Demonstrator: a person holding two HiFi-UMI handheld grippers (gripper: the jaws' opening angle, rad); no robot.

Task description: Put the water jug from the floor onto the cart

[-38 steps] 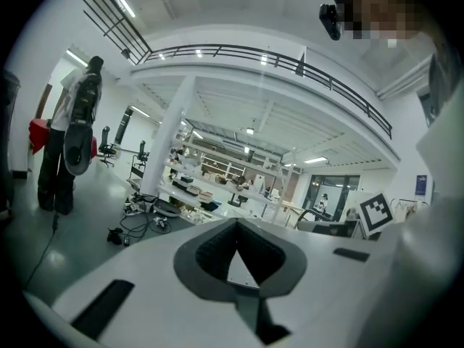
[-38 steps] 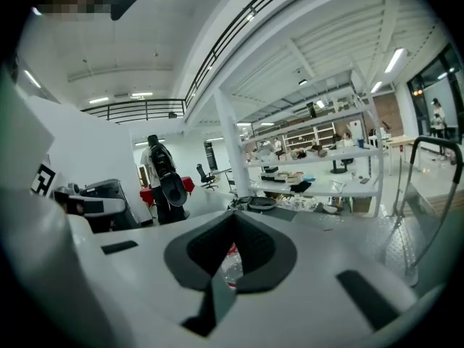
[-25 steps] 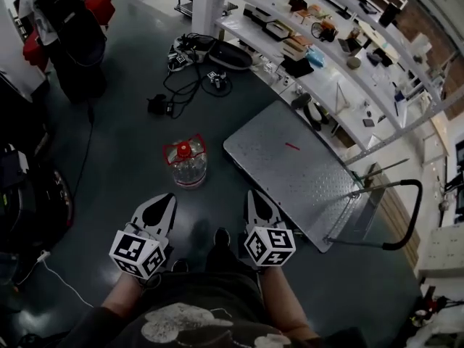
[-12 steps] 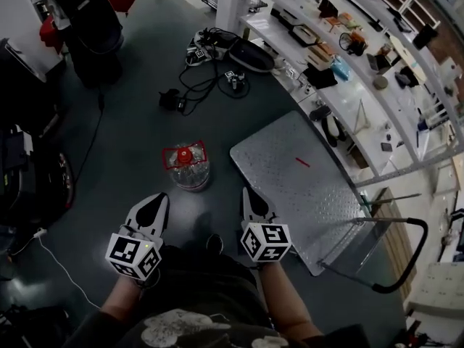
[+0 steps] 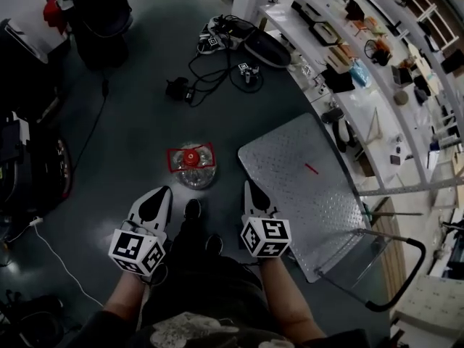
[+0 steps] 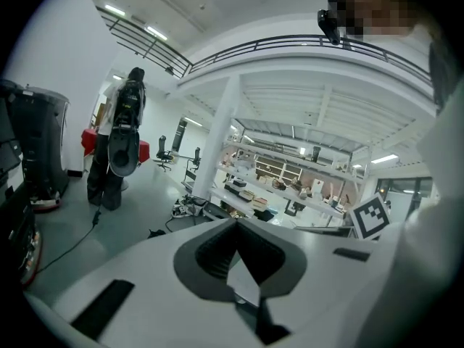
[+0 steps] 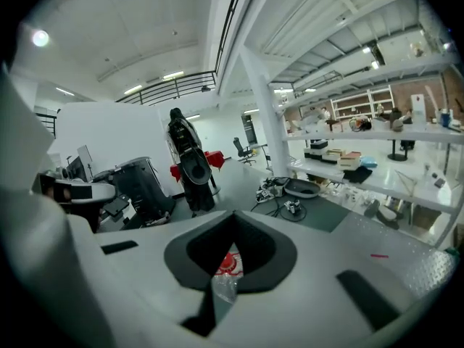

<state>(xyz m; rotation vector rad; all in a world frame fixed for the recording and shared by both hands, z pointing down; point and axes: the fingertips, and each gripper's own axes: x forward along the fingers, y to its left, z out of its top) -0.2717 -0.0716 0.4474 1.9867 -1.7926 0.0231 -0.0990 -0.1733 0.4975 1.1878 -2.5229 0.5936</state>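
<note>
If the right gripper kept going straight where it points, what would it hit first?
Probably the water jug on the floor, seen dead ahead of the right gripper; depth is hard to judge.

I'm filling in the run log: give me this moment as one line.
water jug: upright on floor, untouched | cart: beside jug | left hand-held gripper: shut, empty | right hand-held gripper: shut, empty

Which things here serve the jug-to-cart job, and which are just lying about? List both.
Job:
- water jug, on the floor
- cart
- left tool and right tool, both shut and empty

Lying about:
- power adapter with cables
- black case
- cluttered shelf
</note>
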